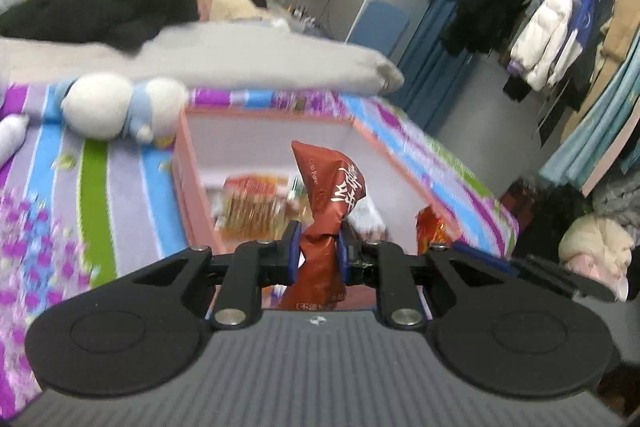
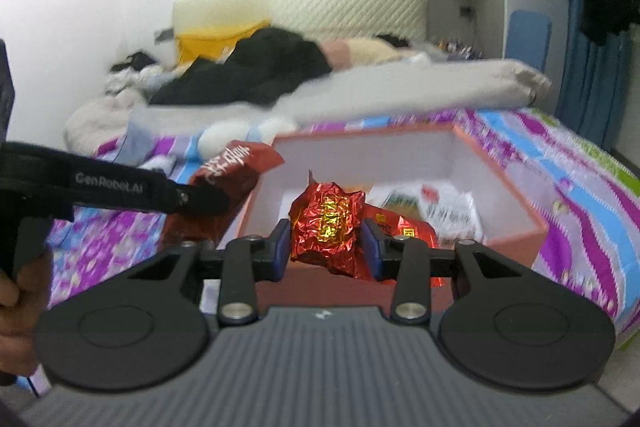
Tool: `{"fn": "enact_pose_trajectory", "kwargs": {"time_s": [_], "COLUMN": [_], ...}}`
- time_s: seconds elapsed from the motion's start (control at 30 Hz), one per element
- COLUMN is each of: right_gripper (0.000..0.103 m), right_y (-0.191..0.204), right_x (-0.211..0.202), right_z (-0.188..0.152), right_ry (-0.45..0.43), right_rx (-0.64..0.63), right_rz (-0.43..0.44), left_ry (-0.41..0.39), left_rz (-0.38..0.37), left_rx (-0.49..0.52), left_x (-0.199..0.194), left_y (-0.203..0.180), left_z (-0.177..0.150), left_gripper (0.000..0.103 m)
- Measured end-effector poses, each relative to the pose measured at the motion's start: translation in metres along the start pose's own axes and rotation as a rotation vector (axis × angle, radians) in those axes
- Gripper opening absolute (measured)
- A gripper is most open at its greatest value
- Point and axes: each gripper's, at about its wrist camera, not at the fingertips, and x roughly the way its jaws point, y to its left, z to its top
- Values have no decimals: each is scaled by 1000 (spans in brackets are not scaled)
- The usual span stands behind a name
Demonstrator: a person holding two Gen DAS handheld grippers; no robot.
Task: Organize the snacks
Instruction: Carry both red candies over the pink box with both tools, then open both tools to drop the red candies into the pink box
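Two tongs are in play, each clamped on one snack above a bed [image 1: 60, 187] with a striped, flowered sheet. Leftmost, one white and blue plush toy [image 1: 120, 107] lies on the sheet beside one open box [image 1: 188, 187] with salmon walls and a white inside. Left tongs [image 1: 318, 247] pinch one brown-red packet [image 1: 332, 195] at its twisted waist; it stands upright over the box, white characters on its puffed top. Several blurred snack packs [image 1: 256, 203] lie on the box floor. Further right, the right tongs [image 2: 326, 247] grip one crinkled red foil snack [image 2: 326, 223] with gold print, held over the box's near edge.
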Motion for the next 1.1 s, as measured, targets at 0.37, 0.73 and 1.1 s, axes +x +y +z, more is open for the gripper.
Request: {"fn": "enact_pose_trajectory", "kwargs": {"time_s": [0.37,0.73,1.1], "right_gripper": [31,31,31], "right_y": [-30,-42,-51], "right_x": [56,144,134], "right_z": [41,23,27], "right_ry": [-103,186,140], "right_rx": [65,61,105], "right_rz": [-13,57,23], "left_ry": [-46,117,79], "left_rz": [32,120,121], "left_rx": [-14,-45,-30], "left_x": [72,131,113], "left_y": [10,42,44], "left_z": [57,52,55], "left_gripper": [22,22,56]}}
